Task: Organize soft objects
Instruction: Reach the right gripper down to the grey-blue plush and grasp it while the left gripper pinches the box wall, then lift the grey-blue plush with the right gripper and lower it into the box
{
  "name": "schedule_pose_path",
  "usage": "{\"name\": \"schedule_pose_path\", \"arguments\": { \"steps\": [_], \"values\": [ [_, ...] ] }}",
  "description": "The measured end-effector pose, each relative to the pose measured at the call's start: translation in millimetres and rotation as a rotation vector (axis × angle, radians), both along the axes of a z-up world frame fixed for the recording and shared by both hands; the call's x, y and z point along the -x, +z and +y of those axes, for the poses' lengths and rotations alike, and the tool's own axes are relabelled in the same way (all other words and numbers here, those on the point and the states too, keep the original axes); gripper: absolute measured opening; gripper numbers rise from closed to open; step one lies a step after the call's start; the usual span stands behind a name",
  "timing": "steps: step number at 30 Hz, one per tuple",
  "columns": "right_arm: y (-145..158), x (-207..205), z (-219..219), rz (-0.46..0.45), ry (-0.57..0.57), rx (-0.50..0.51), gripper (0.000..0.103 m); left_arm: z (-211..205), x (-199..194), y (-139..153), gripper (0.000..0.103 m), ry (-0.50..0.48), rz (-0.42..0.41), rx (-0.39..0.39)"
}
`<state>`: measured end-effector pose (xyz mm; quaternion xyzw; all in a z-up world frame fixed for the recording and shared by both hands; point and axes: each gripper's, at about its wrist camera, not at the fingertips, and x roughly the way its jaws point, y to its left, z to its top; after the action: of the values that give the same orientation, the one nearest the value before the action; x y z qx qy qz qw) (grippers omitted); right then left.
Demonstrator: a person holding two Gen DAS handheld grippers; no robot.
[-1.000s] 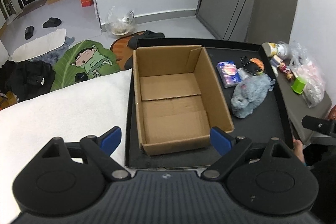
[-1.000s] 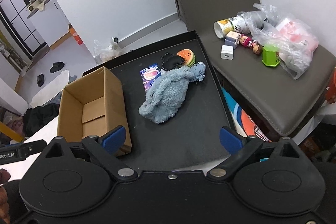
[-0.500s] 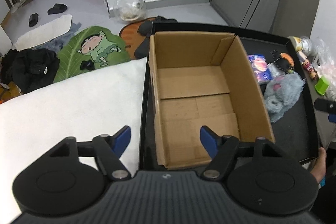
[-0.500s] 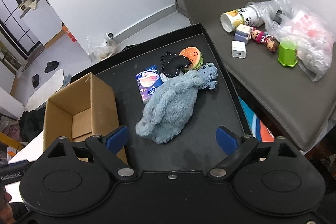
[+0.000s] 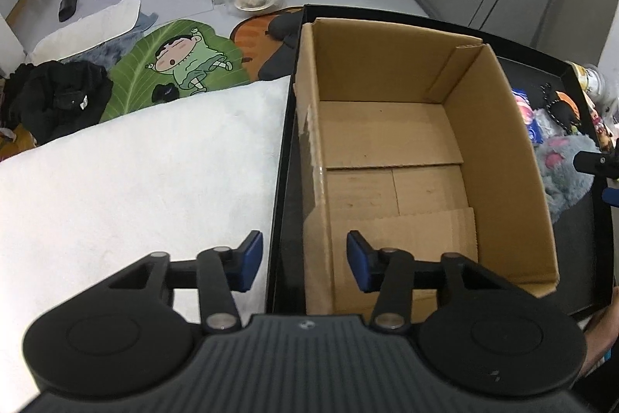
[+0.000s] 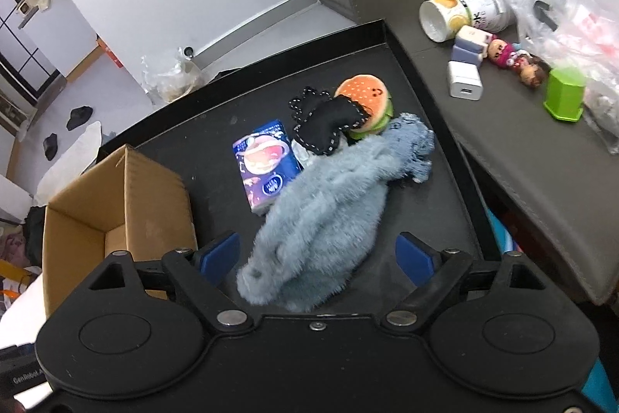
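An empty cardboard box (image 5: 390,157) stands on the black tray (image 5: 284,161); it also shows in the right wrist view (image 6: 116,208). My left gripper (image 5: 303,264) is open, its jaws on either side of the box's left wall near the front corner. A grey-blue plush toy (image 6: 329,215) lies on the tray, with a black stitched soft piece (image 6: 325,121), a plush burger (image 6: 365,99) and a blue tissue pack (image 6: 265,165) behind it. My right gripper (image 6: 319,258) is open, low over the plush's near end, jaws on either side of it.
A white cushion (image 5: 135,188) lies left of the tray. A grey chair seat (image 6: 522,127) to the right holds a cup, small figures, a white charger, a green box and a plastic bag. Clothes, mats and slippers lie on the floor.
My left gripper moved forward and left to the box's left wall and narrowed its opening. My right gripper moved down and forward until the plush's near end lies between its jaws.
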<state>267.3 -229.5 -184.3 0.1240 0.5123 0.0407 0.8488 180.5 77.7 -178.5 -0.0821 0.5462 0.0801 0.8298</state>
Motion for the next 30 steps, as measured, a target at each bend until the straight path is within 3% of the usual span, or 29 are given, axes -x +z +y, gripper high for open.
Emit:
{"name": "schedule_pose_path", "arguments": {
  "steps": [3,5,8,10,11,15,17,22,30],
  "values": [
    [-2.9,-7.9,4.3,-0.006,-0.001,0.005,0.087,-2.1,-4.0,-2.6,0.04,-0.006,0.005,-0.003],
    [-4.8,-12.9,5.4,-0.014,-0.005,0.002,0.087,-2.1,-5.6,-6.5,0.027,0.003,0.018,-0.008],
    [-9.0,-19.1,8.8,-0.012,-0.004,0.026,0.086,-1.5,-7.8,-10.0,0.019,0.009,0.027,-0.003],
    [-12.2,-21.1,11.8,-0.013,0.009,0.047,0.081,-1.4,-8.5,-10.5,0.011,0.004,0.023,0.008],
    [-14.2,-21.3,13.0,-0.011,0.018,0.054,0.072,-3.1,-7.8,-10.1,0.01,-0.005,0.02,0.004],
    [-15.1,-14.6,9.1,-0.025,0.038,0.079,0.044,-7.4,-7.5,-9.1,0.01,-0.028,0.011,-0.019],
    [-11.9,-10.7,5.8,-0.026,0.05,0.086,0.038,-8.7,-6.3,-7.0,0.01,-0.038,0.003,-0.017],
    [1.4,-1.1,5.0,-0.047,0.13,0.085,0.035,-11.7,-3.5,-3.3,0.01,-0.075,-0.018,-0.015],
    [24.1,12.6,14.5,-0.083,0.272,0.138,0.034,-8.5,-3.2,-4.5,0.011,-0.058,-0.011,-0.002]
  ]
}}
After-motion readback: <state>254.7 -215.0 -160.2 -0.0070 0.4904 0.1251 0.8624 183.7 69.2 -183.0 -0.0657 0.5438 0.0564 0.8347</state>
